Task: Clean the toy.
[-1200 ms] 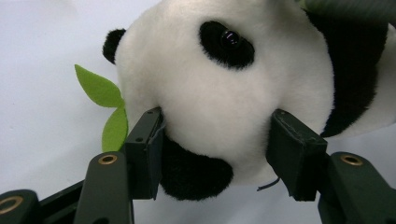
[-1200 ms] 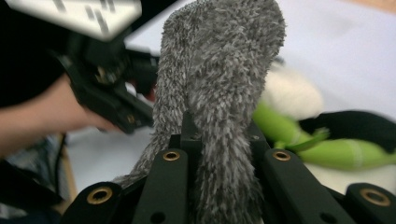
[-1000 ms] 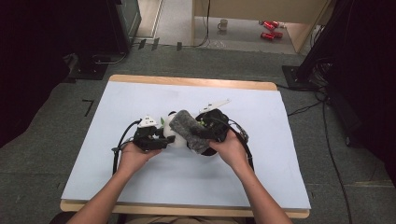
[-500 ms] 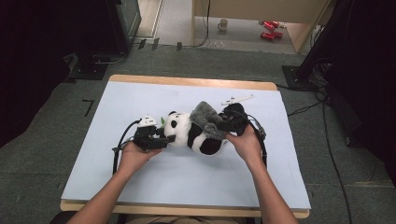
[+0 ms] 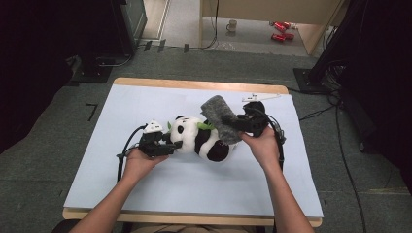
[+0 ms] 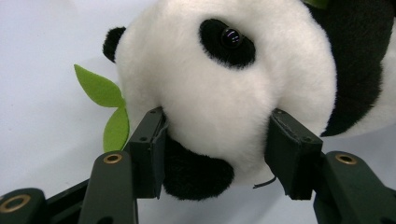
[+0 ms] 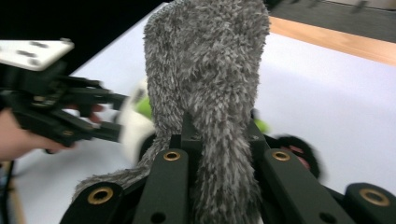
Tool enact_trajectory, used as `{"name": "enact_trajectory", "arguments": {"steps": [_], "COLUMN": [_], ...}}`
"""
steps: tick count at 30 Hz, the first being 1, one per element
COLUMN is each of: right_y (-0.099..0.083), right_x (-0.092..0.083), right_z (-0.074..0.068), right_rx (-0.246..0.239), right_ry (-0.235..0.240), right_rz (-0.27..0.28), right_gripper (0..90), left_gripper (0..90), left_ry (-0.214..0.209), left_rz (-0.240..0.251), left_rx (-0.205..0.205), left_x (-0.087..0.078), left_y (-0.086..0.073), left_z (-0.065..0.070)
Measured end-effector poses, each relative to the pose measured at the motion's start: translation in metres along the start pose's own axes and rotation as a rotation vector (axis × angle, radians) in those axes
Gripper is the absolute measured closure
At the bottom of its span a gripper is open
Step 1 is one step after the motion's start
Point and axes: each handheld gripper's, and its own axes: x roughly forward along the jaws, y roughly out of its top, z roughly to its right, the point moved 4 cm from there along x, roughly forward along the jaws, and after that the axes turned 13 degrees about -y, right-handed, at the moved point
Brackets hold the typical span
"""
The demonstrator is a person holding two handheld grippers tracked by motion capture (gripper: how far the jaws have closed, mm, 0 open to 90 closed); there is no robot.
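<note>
Now the panda toy point(image 5: 201, 138) lies in the middle of the white table point(image 5: 145, 194), uncovered, because the right gripper point(image 5: 238, 127) has pulled the fuzzy grey cloth point(image 5: 221, 118) up and to the right, squeezing it tight. The left gripper point(image 5: 170, 144) pinches the panda's head, jaws half open around it. So the cloth is coming off.

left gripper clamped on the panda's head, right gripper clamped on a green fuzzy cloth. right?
Not quite: the cloth is grey, not green, as the right gripper view shows. The rest stands: the left gripper is clamped on the panda's head, the right gripper on the cloth.
</note>
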Motion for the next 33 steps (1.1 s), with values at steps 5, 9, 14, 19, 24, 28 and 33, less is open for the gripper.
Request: {"name": "enact_trajectory", "arguments": {"steps": [5,9,14,19,24,28,33], "right_y": [-0.003,-0.013,-0.022,-0.019,-0.016,-0.011,-0.006], "right_x": [0.017,0.035,0.045,0.034,0.021,0.008,-0.012], "right_z": [-0.041,-0.06,-0.047,-0.024,0.001,0.016,0.028], "right_rx": [-0.082,-0.146,-0.133,-0.091,-0.051,-0.015,0.023], "right_ry": [0.055,0.054,0.039,-0.012,-0.085,-0.098,-0.093], "right_rz": [-0.046,-0.124,-0.159,-0.148,-0.141,-0.102,-0.035], "right_gripper": [78.2,78.1,78.0,77.9,78.0,78.0,78.0], "left_gripper": [43.8,43.8,43.8,43.9,43.8,43.7,43.7], "left_ry": [0.0,0.0,-0.003,-0.007,-0.01,-0.012,-0.011], "left_rz": [-0.006,-0.008,-0.004,-0.009,-0.014,-0.012,-0.011], "left_rx": [0.002,0.005,0.01,0.009,0.009,0.007,0.005], "left_x": [0.0,0.0,0.001,0.0,0.0,0.0,0.0], "left_y": [0.0,-0.001,0.0,-0.001,-0.001,-0.002,-0.002], "left_z": [0.0,0.001,0.001,0.0,-0.001,-0.001,-0.001]}}
